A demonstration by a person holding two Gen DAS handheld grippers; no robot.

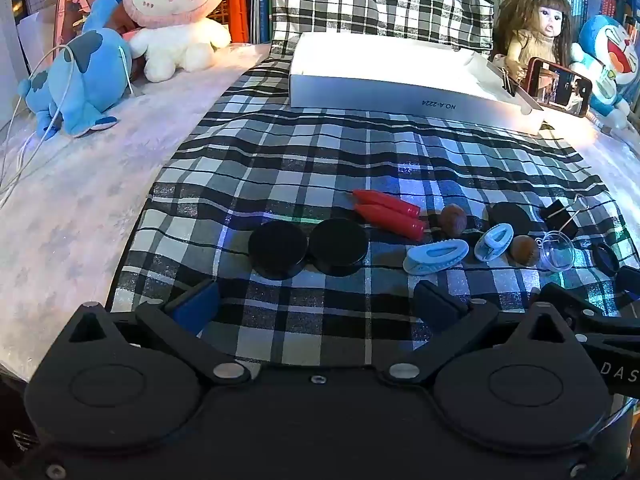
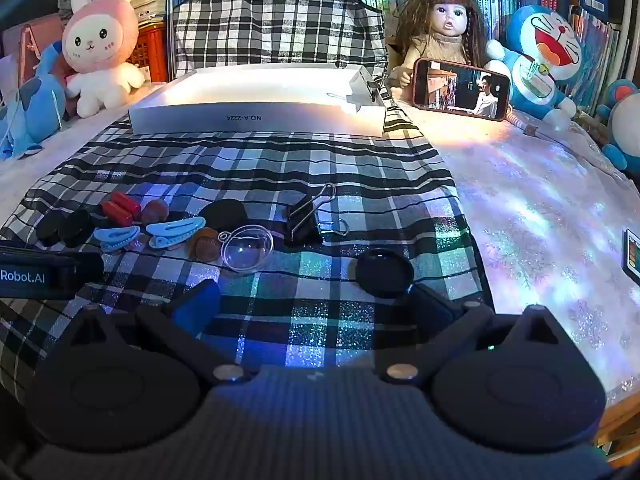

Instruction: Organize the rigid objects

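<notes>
Across the checked cloth (image 1: 304, 168) that covers the worktop, a loose row of small rigid things runs from left to right. At the left end two black round discs (image 1: 308, 249) lie flat, edges touching. Next come two red cylinders (image 1: 390, 213), side by side and angled. Just right of them sits a brown nut (image 1: 453, 220), and nearer the camera a pale blue hair clip (image 1: 436, 257), then a second, smaller blue clip (image 1: 494, 241). Behind that clip lies another black disc (image 1: 509, 216). A second brown nut (image 1: 524, 251) rests against a clear plastic half-dome (image 2: 248, 253). Right of the dome a black binder clip (image 2: 306, 218) stands with its wire handles spread. At the right end, close to the right gripper's right finger, a black round cap (image 2: 384, 273) lies by itself.

Behind the row, at the far edge of the cloth, sits a shallow white box (image 2: 256, 118), with a small binder clip (image 2: 374, 90) at its right end. A phone (image 2: 462, 89) with a lit screen leans against a doll (image 2: 440, 28) just right of the box.

The left gripper (image 1: 316, 304) hovers short of the discs, its fingers spread wide with nothing between them. The right gripper (image 2: 312, 308) likewise has its fingers released and empty, above bare cloth.
</notes>
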